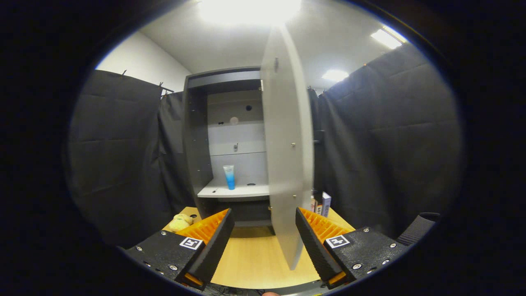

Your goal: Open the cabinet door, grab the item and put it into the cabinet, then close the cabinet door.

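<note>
A grey cabinet (196,135) stands on the wooden table ahead of me, its door (283,148) swung wide open and seen almost edge-on. The door's lower edge hangs between my fingers, nearer the right one, without touching either. A blue and white tube (229,176) stands upright on the cabinet's shelf (234,191), beyond the fingers. My gripper (265,222) is open and holds nothing.
A yellow soft toy (181,222) lies on the table (254,259) left of the cabinet base, just beyond my left finger. A few small boxes (324,204) stand right of the door. Black cloth walls close in on both sides.
</note>
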Available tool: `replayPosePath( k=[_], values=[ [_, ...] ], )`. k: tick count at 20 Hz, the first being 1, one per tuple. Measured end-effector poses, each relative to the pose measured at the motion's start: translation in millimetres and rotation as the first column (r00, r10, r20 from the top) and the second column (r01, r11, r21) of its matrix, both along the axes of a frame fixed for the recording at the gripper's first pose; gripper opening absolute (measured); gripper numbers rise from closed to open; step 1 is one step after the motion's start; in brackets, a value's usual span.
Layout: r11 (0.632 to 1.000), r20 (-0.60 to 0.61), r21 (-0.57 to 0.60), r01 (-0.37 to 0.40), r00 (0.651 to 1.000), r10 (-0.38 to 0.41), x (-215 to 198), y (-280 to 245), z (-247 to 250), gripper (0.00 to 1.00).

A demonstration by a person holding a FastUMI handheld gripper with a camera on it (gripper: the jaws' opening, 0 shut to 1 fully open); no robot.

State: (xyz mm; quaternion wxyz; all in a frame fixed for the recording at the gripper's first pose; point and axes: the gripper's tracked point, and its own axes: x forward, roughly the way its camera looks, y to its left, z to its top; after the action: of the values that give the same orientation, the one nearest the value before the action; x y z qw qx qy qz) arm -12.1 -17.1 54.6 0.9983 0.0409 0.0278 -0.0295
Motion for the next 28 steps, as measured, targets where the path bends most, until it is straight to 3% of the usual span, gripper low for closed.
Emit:
replayPosePath(
  k=[4, 11, 17, 28],
  values=[
    [0.999, -0.001, 0.0, 0.049, 0.999, -0.049, -16.1, -73.0, -9.8, 0.93],
    [1.0, 0.03, -0.023, -0.011, 0.999, 0.011, 17.5, -129.4, -6.6, 0.93],
    [0.992, 0.005, 0.005, -0.127, 0.992, 0.127, 49.7, -119.8, -22.4, 0.93],
    [0.995, 0.015, 0.023, -0.099, 0.995, 0.099, 41.6, -84.5, -24.9, 0.92]
  ],
)
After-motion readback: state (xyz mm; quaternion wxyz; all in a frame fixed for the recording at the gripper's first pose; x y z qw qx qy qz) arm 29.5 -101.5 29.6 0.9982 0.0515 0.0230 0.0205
